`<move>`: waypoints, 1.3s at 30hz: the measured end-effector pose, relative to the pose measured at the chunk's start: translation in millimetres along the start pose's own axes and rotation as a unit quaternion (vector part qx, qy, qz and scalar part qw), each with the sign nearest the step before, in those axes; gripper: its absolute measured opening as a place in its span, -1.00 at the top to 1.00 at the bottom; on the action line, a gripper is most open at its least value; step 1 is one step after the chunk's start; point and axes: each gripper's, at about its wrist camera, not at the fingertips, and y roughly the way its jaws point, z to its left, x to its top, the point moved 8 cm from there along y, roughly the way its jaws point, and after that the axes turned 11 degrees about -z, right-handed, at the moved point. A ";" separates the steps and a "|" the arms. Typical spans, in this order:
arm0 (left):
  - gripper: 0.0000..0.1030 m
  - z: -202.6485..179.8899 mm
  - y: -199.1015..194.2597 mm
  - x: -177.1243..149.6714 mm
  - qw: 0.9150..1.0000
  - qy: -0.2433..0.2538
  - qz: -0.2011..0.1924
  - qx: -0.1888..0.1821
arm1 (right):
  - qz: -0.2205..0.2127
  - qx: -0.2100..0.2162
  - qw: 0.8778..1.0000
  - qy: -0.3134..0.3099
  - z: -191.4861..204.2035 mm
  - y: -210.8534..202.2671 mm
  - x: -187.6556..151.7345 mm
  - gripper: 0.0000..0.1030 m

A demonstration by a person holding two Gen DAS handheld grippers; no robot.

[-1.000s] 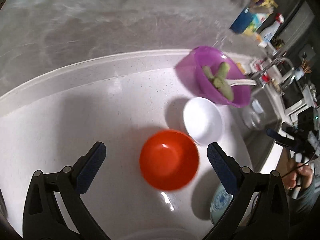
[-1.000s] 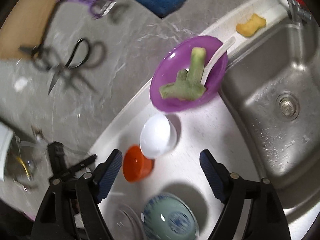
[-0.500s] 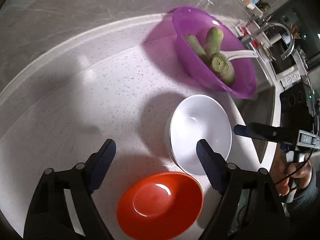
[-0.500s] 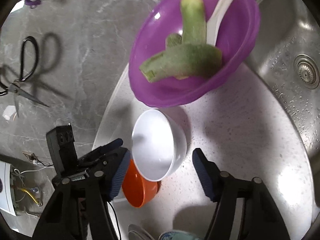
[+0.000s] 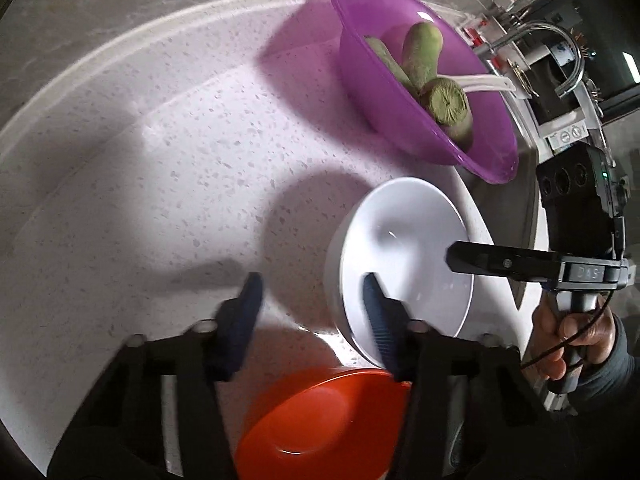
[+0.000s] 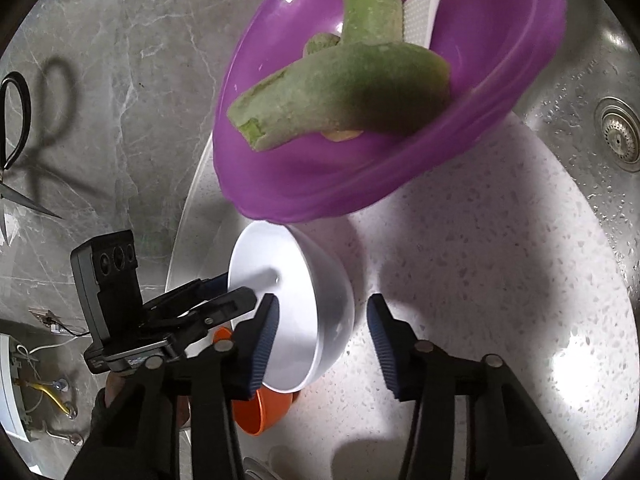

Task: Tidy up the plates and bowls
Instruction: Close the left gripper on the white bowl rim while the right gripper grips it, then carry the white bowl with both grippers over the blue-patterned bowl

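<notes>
White bowl (image 5: 400, 256) sits on the speckled counter (image 5: 168, 184), and both my grippers are on its rim from opposite sides; that is what the coming move turns on.

Nearest in the left wrist view, my left gripper (image 5: 312, 312) is partly open, the jaws standing a moderate way apart. Its right finger dips inside the bowl at about 1 o'clock from the camera, and its left finger is outside over bare counter at 11 o'clock, so the bowl's near wall lies between them. I cannot tell whether either pad touches the wall. The orange bowl (image 5: 320, 424) is right under this gripper at 6 o'clock, just beside the white one.

In the right wrist view, my right gripper (image 6: 322, 336) is also partly open and straddles the opposite wall: left finger inside the bowl at 11 o'clock, right finger outside at 1 o'clock. It grips nothing yet, as far as I can see. The bowl looks tipped toward the left gripper, though the fisheye may exaggerate that.

A round bowl has no long axis, so what matters is the wall's line through each gap. Both arms look equally near. I judge that closing either one would pinch the wall.

Farther out, at 12 to 1 o'clock, the purple bowl (image 6: 384, 92) holds green vegetable pieces (image 6: 340, 84), close to the white bowl's far rim. Beyond it at 3 o'clock lies the sink (image 6: 600, 92).
</notes>
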 end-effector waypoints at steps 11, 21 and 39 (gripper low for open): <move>0.71 -14.0 8.9 -4.9 1.000 0.000 0.005 -0.003 | 0.010 -0.008 1.000 -0.001 -3.5 7.0 -2.5 0.56; 0.71 -24.1 8.6 -5.2 1.000 0.000 0.011 0.005 | 0.002 -0.011 1.000 -0.004 1.9 7.3 1.4 0.58; 0.78 -33.5 -3.0 4.0 1.000 0.014 0.008 0.016 | -0.003 -0.006 1.000 -0.003 4.4 -5.6 6.6 0.59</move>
